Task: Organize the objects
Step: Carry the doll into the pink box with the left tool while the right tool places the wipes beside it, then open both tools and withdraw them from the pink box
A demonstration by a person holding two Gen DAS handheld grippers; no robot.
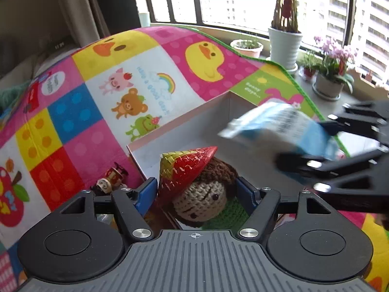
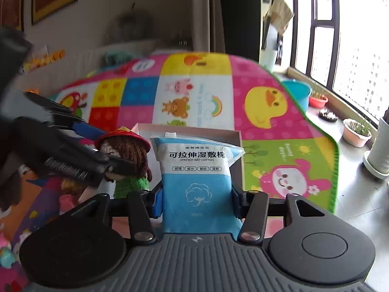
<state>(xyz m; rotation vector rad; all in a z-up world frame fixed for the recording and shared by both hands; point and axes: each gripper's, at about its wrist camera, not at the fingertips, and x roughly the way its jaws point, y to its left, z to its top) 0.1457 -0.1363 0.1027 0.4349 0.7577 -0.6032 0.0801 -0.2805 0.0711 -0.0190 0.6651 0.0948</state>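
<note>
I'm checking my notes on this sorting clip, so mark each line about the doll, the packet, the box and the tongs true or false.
1. The left tongs hold a crochet doll. True.
2. The doll's hat is blue. False: red and yellow.
3. The right tongs grip a blue cotton-pad packet. True.
4. The white box sits on a bare wooden floor. False: on a colourful cartoon mat.
</note>
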